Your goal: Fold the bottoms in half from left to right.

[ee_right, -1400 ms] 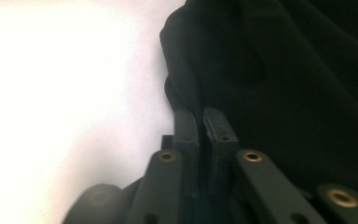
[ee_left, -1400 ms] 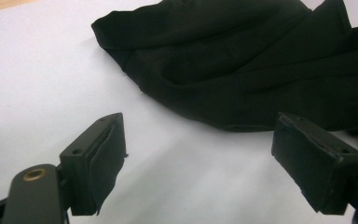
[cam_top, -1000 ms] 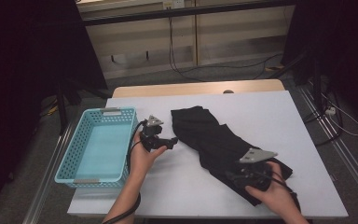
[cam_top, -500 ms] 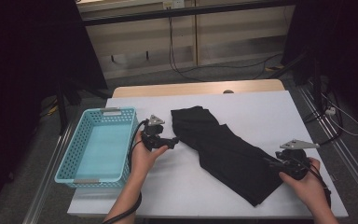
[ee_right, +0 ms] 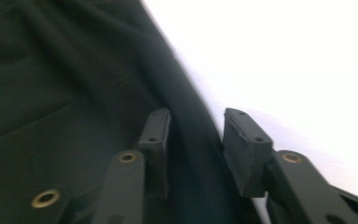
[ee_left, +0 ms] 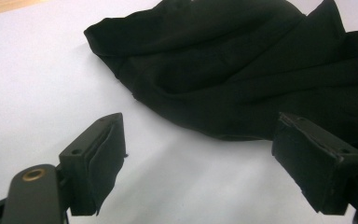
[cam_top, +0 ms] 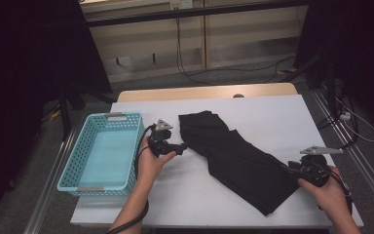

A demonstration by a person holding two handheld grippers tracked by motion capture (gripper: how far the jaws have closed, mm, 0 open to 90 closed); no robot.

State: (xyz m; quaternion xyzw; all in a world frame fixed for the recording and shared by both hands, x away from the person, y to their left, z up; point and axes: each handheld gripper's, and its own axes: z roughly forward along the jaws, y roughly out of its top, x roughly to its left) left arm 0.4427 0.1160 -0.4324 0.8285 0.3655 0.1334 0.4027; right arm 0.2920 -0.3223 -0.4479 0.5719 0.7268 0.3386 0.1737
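Shifted rightward to the black garment's point(cam_top: 238, 161) edge, right gripper point(cam_top: 292, 169) is closing fingers astride it, while left gripper point(cam_top: 184, 145) is hovering wide open.

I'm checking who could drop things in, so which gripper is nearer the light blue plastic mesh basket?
Left. The left gripper sits just beside the light blue plastic mesh basket, off its right wall. The right gripper is across the black cloth, near the table's far right edge.
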